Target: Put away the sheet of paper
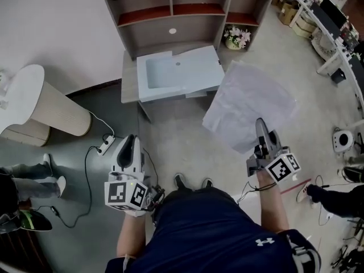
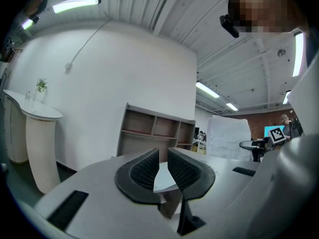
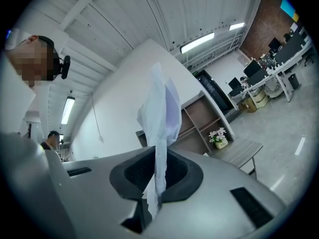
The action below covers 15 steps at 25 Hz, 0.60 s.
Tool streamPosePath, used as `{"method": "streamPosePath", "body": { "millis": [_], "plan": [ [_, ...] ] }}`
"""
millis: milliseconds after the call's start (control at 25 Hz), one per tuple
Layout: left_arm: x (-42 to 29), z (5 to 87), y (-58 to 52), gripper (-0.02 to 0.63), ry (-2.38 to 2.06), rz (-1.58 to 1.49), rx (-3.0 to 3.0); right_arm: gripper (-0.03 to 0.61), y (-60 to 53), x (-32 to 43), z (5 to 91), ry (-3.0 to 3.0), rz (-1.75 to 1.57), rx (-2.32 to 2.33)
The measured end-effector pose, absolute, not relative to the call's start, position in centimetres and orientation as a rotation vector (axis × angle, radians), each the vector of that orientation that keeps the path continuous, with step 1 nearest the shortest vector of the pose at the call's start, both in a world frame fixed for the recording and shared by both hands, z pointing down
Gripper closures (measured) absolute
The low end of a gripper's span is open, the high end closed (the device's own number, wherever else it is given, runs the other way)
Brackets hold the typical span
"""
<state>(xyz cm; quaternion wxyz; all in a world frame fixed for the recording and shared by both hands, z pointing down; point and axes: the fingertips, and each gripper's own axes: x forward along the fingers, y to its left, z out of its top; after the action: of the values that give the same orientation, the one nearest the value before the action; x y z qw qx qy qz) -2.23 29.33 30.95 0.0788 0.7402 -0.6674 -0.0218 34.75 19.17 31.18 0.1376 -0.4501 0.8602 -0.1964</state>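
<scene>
A person in a dark shirt (image 1: 216, 232) with a small white logo (image 1: 264, 242) on it stands on a grey floor (image 1: 182, 135), a gripper in each hand. Each gripper carries a cube (image 1: 125, 193) printed with black-and-white square markers.

The right gripper (image 1: 260, 125) has its jaws clamped tight on the near edge of the paper (image 1: 250, 101). The crumpled white sheet rises from the pads and spreads in the air ahead, clear of the floor and to the right of the table.

The left gripper (image 1: 133, 144) is held at the person's left side, its jaws a narrow gap apart with nothing between them. Just to its left a white power strip (image 1: 105, 145) lies on the floor with its cable.

Farther on, a low grey table (image 1: 129, 81) bears a pale tray (image 1: 179, 73) with a shallow recess. Behind it stands an open shelf (image 1: 187, 10). A small white disc (image 1: 172, 30) lies in its middle compartment, and pale flowers (image 1: 237, 37) sit at its right end.
</scene>
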Motion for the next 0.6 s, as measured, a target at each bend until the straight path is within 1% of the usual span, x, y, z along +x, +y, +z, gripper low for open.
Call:
{"method": "streamPosePath", "body": {
  "millis": [360,600],
  "plan": [
    [-6.7,31.3,27.1,0.549,-1.964,-0.045,2.280,0.555,18.3,33.1,31.3,2.429,-0.644,-1.369],
    [-10.0,32.7,26.4,0.549,-1.977,-0.037,2.216,0.555,17.5,31.6,32.8,2.425,-0.708,-1.420]
  ]
}}
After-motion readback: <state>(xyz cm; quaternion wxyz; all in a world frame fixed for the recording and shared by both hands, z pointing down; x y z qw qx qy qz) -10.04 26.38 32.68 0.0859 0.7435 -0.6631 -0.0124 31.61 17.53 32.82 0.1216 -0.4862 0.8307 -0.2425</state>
